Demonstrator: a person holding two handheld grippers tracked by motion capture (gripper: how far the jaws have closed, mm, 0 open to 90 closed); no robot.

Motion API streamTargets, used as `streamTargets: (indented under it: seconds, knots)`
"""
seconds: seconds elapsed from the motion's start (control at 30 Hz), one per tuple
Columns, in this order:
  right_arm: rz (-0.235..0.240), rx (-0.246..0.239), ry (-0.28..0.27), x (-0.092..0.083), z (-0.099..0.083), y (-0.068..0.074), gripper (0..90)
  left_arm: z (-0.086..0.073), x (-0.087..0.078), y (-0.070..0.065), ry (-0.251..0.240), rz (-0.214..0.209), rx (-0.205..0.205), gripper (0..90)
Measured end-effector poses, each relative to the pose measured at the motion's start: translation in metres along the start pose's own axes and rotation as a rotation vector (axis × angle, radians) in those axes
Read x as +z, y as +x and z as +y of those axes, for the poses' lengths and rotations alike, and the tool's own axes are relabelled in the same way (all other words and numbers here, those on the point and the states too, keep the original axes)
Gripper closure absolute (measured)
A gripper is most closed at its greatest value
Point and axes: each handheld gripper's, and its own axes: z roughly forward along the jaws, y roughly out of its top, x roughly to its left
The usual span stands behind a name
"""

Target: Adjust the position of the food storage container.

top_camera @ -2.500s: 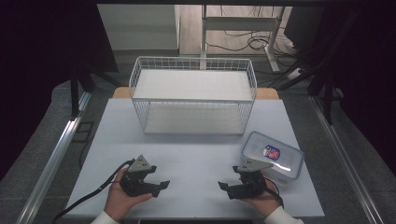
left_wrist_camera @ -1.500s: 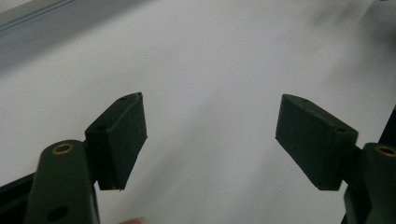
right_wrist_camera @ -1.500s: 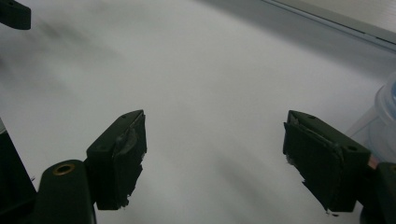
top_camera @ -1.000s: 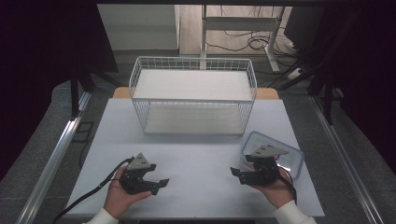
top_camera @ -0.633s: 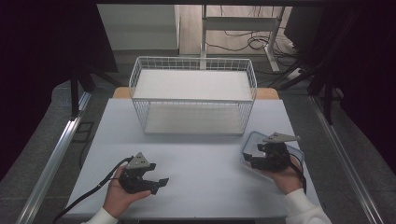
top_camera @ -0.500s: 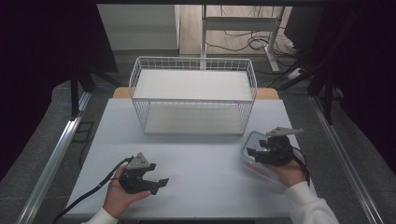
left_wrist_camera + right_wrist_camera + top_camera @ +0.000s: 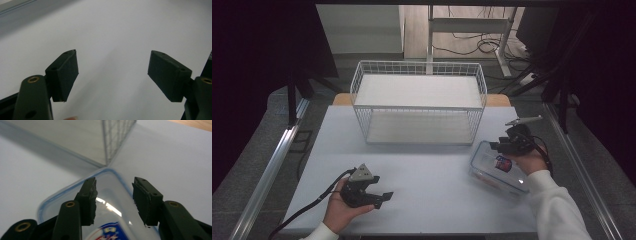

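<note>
Left gripper sits low at the near edge of the table, in my left hand. Jaws spread wide, nothing between them; matte black flat pads, small screw holes along their edges, brass rivets on the arms. Beneath them, plain white tabletop, smooth, no marks.

Right gripper is farther out, held over the far corner of the box. Jaws part open, a narrow gap, gripping nothing; in the right gripper view the pads hang above the lid without clear contact. Box: clear plastic, rectangular with rounded corners, blue rim seal, glossy lid. A red, white and blue label shows through; writing unreadable.

Just beyond the box, the basket: white wire grid, rectangular, open top, pale flat bottom. Its near right corner stands close to the box, not touching.
</note>
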Motion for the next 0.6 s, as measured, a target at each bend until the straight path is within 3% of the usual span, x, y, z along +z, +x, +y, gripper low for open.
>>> streamTargets:
  seconds: [0.2, 0.27, 0.37, 0.6]
  knots:
    - [-0.027, 0.009, 0.031, 0.010, 0.005, -0.017, 63.4, 0.000, 0.001, 0.000, 0.005, 0.001, 0.000, 23.8]
    - [-0.033, -0.002, 0.053, 0.019, 0.008, -0.023, 75.5, 0.000, 0.002, 0.000, 0.006, 0.001, 0.000, 23.8]
    - [-0.040, -0.012, 0.073, 0.027, 0.011, -0.026, 83.5, 0.000, 0.002, 0.001, 0.008, 0.002, 0.002, 23.7]
    - [-0.031, -0.025, 0.113, 0.044, 0.013, -0.031, 88.3, -0.001, 0.001, 0.000, 0.010, 0.007, 0.005, 23.6]
